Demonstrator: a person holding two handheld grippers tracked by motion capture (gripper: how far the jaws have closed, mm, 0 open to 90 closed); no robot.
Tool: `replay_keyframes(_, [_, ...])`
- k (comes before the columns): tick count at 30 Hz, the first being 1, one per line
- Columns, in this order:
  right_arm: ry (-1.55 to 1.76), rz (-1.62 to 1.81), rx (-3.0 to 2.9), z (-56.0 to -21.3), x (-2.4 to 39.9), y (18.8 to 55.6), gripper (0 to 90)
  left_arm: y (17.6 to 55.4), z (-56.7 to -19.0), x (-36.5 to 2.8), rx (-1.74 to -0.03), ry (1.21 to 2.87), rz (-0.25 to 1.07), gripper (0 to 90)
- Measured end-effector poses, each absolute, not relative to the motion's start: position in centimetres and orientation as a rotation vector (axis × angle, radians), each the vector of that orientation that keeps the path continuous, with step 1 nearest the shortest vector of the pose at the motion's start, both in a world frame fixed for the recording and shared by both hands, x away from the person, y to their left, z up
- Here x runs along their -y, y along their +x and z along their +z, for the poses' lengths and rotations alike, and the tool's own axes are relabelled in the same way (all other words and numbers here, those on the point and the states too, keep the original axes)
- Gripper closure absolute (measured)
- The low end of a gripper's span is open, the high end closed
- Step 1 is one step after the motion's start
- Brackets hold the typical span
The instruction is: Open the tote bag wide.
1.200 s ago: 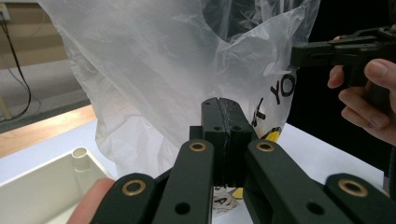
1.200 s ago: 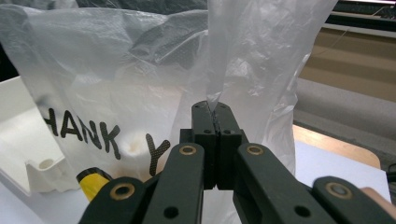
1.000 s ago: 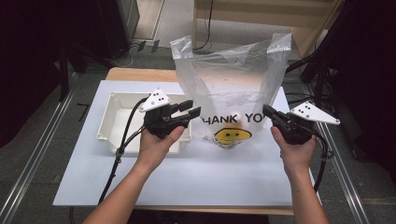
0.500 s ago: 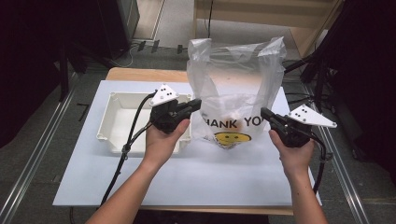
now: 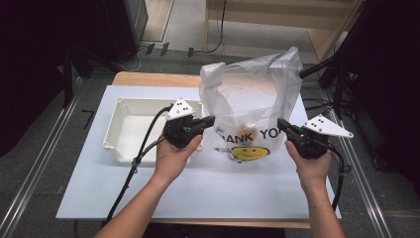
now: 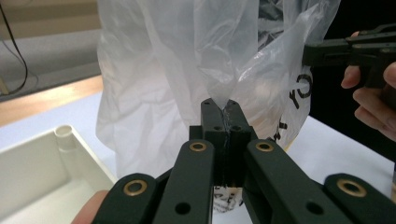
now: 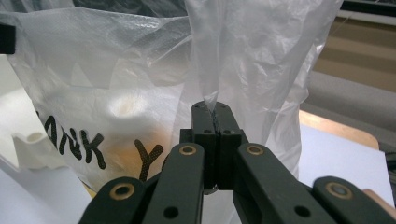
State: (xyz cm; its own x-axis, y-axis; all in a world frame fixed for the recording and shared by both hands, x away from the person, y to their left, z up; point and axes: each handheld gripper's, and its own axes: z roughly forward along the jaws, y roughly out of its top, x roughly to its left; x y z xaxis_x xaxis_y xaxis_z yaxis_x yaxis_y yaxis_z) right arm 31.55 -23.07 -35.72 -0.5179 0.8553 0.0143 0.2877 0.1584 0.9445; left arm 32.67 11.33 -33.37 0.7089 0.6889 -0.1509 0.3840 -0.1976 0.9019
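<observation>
A clear plastic bag printed with "THANK YOU" and a yellow smiley stands upright on the white board. Something pale orange shows blurred through its wall. My left gripper is shut on the bag's left side; in the left gripper view its jaws pinch a fold of the film. On the opposite edge my right gripper is shut too, and the right gripper view shows plastic clamped between its closed tips. Both handles of the bag stand up above the grippers.
A white rectangular tray sits left of the bag, right behind my left hand, and looks empty. The white board covers a wooden table. Metal rails run along both sides of the table, with dark floor and cables beyond.
My left gripper, open a second ago, moved right to the bag and shut on its left side. The bag now stands taller and narrower. My right gripper has kept its grip.
</observation>
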Motion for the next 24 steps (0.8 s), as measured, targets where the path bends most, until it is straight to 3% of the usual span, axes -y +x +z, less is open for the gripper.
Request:
replay_keyframes(11, [1.136,1.321,-1.914,-37.8,23.7,31.7,90.0,32.3,-36.7,-9.8,-0.879,1.859,0.292,90.0])
replay_keyframes(13, [1.127,1.363,-1.912,-38.1,23.9,31.5,77.1,32.2,-37.1,-9.4,-0.882,1.864,0.284,90.0])
replay_keyframes(14, [1.127,1.363,-1.912,-38.1,23.9,31.5,77.1,32.2,-37.2,-9.3,-0.879,1.874,0.284,90.0])
replay_keyframes(15, [1.126,1.408,-1.898,-37.7,24.0,31.3,62.4,32.2,-37.3,-9.2,-0.874,1.88,0.287,90.0])
replay_keyframes(16, [1.126,1.408,-1.898,-37.7,24.0,31.3,62.4,32.2,-37.3,-9.2,-0.874,1.88,0.287,90.0])
replay_keyframes(17, [1.132,1.435,-1.863,-37.1,24.1,31.0,49.8,32.2,-37.4,-9.0,-0.872,1.879,0.286,90.0])
replay_keyframes(21, [1.118,1.47,-1.796,-35.1,24.2,30.6,39.9,32.1,-37.5,-8.8,-0.871,1.876,0.276,90.0])
replay_keyframes(24, [1.109,1.471,-1.754,-33.6,24.2,30.5,39.3,32.0,-37.6,-8.8,-0.867,1.877,0.274,90.0])
